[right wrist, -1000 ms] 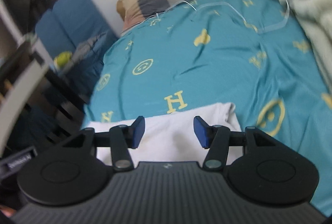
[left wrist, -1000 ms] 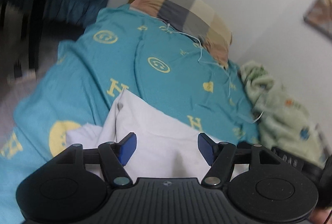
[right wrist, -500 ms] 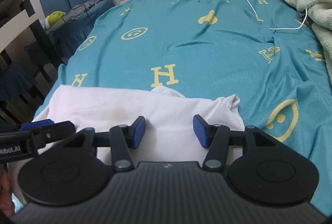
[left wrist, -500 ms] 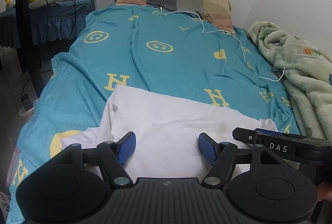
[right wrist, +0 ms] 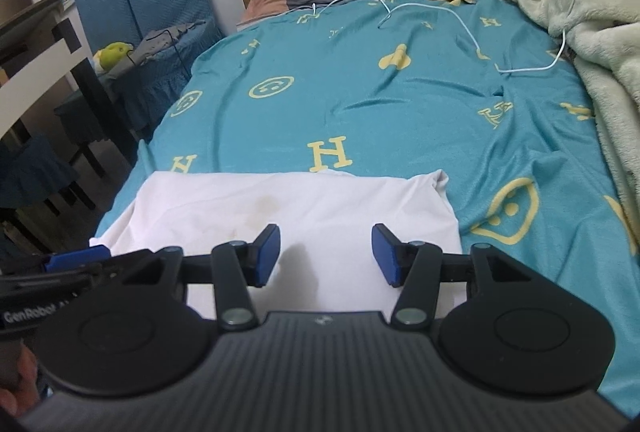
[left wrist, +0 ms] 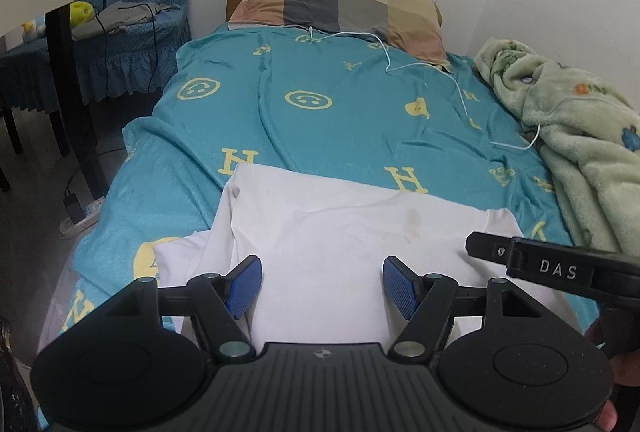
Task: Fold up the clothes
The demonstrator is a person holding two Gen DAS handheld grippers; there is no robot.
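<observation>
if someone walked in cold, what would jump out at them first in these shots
Probably the folded white cotton garment lying across the near end of the bed, bright against the teal bedsheet printed with yellow smileys and H letters. Both open hand-held grippers, left hand-held gripper and right hand-held gripper, hover over it. Beyond, a checked beige-and-grey pillow sits at the head, a fluffy pale green blanket along the right.

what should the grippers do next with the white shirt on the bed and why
Probably lower both and pinch the near edge. The left gripper and right gripper are both open and empty above the white shirt, which lies partly folded on the teal bedsheet with a sleeve sticking out at its left, so another fold seems due.
</observation>
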